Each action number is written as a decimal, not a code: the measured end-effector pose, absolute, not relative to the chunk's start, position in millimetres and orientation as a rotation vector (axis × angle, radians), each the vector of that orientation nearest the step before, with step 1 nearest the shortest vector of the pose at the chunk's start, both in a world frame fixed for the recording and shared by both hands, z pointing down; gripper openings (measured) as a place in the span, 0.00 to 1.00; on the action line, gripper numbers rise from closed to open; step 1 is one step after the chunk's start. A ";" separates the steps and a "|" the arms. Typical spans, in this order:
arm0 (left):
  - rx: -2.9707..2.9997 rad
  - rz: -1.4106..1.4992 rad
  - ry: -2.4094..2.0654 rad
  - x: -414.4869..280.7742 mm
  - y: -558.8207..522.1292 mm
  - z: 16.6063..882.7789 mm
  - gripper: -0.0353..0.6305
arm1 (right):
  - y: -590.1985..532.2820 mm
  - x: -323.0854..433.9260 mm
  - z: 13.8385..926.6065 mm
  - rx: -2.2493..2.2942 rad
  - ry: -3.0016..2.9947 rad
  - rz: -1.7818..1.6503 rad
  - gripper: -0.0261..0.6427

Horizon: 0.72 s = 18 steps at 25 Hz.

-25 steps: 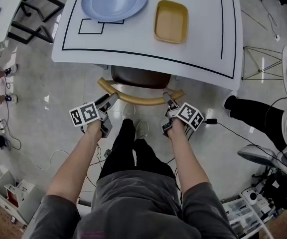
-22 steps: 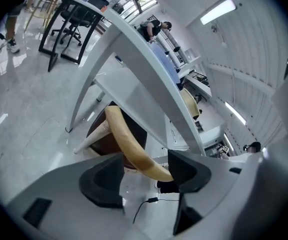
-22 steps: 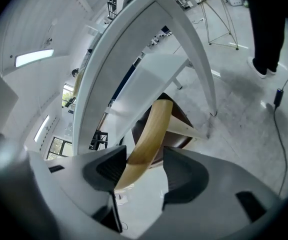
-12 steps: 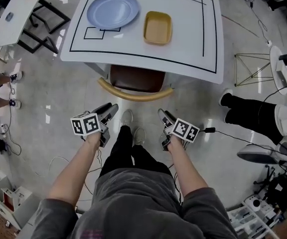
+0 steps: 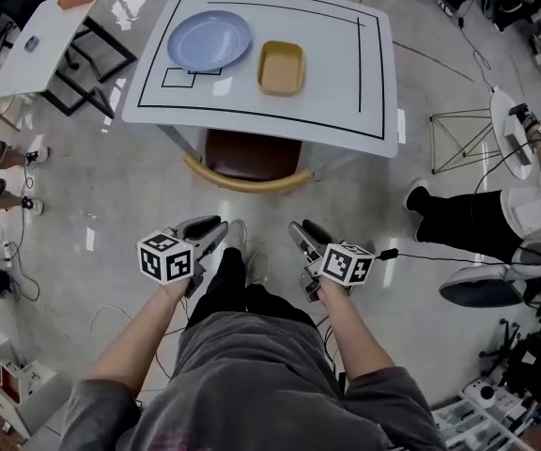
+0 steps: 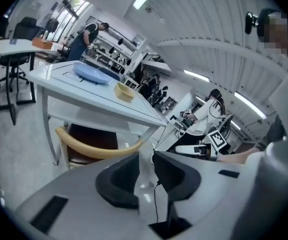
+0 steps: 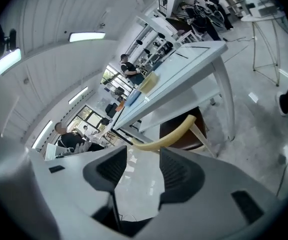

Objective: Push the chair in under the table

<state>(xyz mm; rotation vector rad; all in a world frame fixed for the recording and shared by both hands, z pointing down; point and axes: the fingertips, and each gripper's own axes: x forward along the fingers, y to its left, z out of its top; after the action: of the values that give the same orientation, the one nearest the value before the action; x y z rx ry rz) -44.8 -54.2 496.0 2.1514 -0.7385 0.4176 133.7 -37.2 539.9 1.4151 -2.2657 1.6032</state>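
Observation:
The chair has a curved yellow backrest (image 5: 247,182) and a dark brown seat (image 5: 252,153) tucked beneath the near edge of the white table (image 5: 346,73). Both grippers hang well back from it, over the floor in front of the person's legs. My left gripper (image 5: 216,225) points at the chair (image 6: 91,149); its jaws are closing to a narrow gap (image 6: 145,159) with nothing between them. The right gripper (image 5: 297,230) stands open and empty (image 7: 143,166), with the backrest (image 7: 176,131) visible beyond its jaws.
On the table sit a blue plate (image 5: 208,39) and a yellow dish (image 5: 281,67). A seated person's black-clad legs (image 5: 468,219) stretch in from the right. A wire stand (image 5: 458,125) is right of the table, and a second white table (image 5: 45,36) is far left.
Both grippers have let go of the backrest, drawn back toward the person and risen. The left jaws have narrowed. The chair stays under the table.

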 end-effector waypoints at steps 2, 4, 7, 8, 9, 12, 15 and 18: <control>2.216 0.444 -0.725 -35.6 -49.4 481.6 0.17 | -36.2 130.3 524.5 1.387 -2.316 1.565 0.35; 2.269 0.454 -0.715 -27.4 -46.2 467.8 0.14 | -35.5 127.8 510.1 1.368 -2.358 1.523 0.35; 2.332 0.454 -0.707 -18.1 -45.2 449.6 0.12 | -34.3 123.5 491.2 1.335 -2.415 1.445 0.35; 2.350 0.451 -0.707 -16.0 -45.9 444.0 0.12 | -33.9 121.5 485.3 1.320 -2.434 1.415 0.35; 2.366 0.446 -0.707 -14.5 -47.0 438.7 0.11 | -33.8 119.4 479.2 1.305 -2.454 1.384 0.35; 2.405 0.426 -0.709 -11.2 -49.3 423.7 0.09 | -33.2 114.3 460.5 1.266 -2.509 1.281 0.32; 2.457 0.424 -0.709 -7.5 -47.7 409.4 0.07 | -31.0 112.1 441.1 1.239 -2.558 1.181 0.27; 2.521 0.442 -0.703 -2.7 -44.5 397.3 0.06 | -29.1 110.1 425.9 1.218 -2.588 1.076 0.24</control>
<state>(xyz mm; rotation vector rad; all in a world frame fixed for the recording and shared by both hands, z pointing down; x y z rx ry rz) -2.7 -44.5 397.3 2.5207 -0.7026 0.4416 110.1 -29.1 425.9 1.2181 -2.5881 1.0764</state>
